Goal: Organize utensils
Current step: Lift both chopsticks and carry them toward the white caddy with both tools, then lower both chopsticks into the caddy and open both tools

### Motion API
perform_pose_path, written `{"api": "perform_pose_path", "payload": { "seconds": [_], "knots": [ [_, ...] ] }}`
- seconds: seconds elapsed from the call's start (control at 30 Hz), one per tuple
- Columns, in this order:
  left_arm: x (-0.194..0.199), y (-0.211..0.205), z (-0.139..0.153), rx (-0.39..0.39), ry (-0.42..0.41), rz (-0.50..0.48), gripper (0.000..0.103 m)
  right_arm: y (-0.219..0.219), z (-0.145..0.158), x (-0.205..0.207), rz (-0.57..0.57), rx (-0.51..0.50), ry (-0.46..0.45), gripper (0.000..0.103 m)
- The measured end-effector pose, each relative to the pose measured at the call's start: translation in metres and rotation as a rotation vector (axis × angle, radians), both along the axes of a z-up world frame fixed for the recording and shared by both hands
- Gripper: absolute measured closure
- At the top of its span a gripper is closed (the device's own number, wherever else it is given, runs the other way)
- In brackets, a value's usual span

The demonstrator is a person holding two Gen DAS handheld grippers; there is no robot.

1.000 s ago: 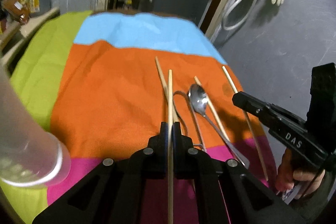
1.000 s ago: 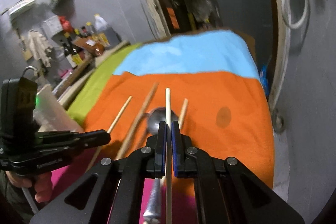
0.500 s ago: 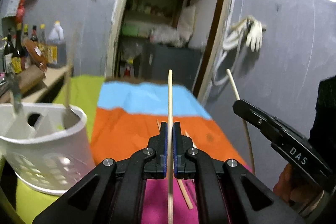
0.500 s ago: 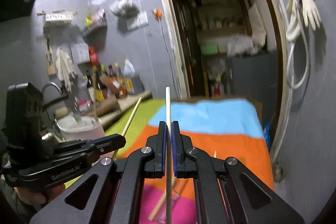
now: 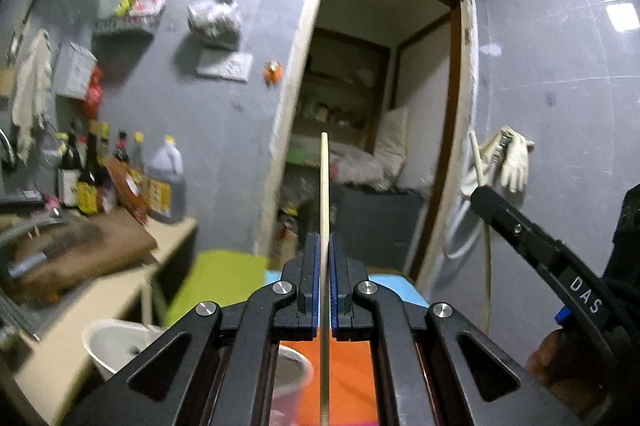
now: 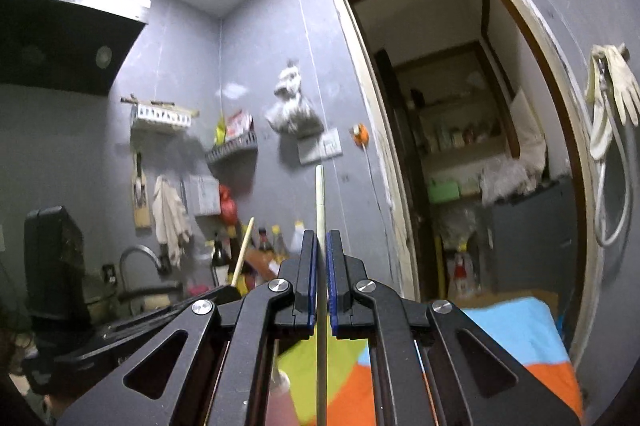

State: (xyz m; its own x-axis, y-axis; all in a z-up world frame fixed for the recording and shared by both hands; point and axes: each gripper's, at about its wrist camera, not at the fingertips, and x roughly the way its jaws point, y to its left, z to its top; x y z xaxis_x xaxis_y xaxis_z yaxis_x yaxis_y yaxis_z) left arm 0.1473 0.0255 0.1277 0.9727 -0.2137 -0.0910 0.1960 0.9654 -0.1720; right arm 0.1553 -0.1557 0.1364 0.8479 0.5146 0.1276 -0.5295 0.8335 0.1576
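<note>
Your left gripper point(image 5: 324, 246) is clamped on a wooden chopstick point(image 5: 324, 186); the blue pads press it from both sides and the stick runs straight up the middle of the left wrist view, its tip in front of the open doorway point(image 5: 384, 114). Your right gripper point(image 6: 321, 246) is closed the same way on a second chopstick point(image 6: 320, 202), tip standing against the grey wall point(image 6: 260, 66).

Both point roughly level, so you see room more than table. The striped cloth point(image 5: 224, 274) shows only low in the frame: green, blue and orange patches under the fingers.

In the left wrist view the white utensil basket point(image 5: 112, 346) sits low left on the cloth, partly hidden behind the gripper body. A pale cup rim point(image 5: 294, 370) shows just beneath the jaws. At right, your right gripper point(image 5: 480, 194) comes in from the edge, its chopstick point(image 5: 478, 162) slanting up past the hanging gloves point(image 5: 508, 158).

In the right wrist view your left gripper point(image 6: 234, 290) lies low left, its chopstick point(image 6: 244, 250) angled up in front of the bottles point(image 6: 264, 242) on the counter
</note>
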Motion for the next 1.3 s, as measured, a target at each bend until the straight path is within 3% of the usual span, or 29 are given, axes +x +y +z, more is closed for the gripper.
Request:
{"api": "perform_pose_path", "payload": {
  "seconds": [0.23, 0.43, 0.67, 1.3],
  "knots": [
    [0.001, 0.056, 0.013, -0.033, -0.059, 0.086, 0.101, 0.045, 0.007, 0.013, 0.065, 0.041, -0.046, 0.1],
    [-0.001, 0.104, 0.004, -0.114, -0.126, 0.139, 0.101, 0.059, -0.006, 0.03, 0.144, 0.196, -0.056, 0.1],
    [0.0, 0.144, -0.008, -0.17, -0.158, 0.222, 0.101, 0.079, -0.02, 0.042, 0.095, 0.171, -0.058, 0.1],
    [0.015, 0.134, -0.051, -0.172, -0.138, 0.288, 0.101, 0.102, -0.053, 0.059, 0.052, 0.101, -0.002, 0.1]
  ]
}}
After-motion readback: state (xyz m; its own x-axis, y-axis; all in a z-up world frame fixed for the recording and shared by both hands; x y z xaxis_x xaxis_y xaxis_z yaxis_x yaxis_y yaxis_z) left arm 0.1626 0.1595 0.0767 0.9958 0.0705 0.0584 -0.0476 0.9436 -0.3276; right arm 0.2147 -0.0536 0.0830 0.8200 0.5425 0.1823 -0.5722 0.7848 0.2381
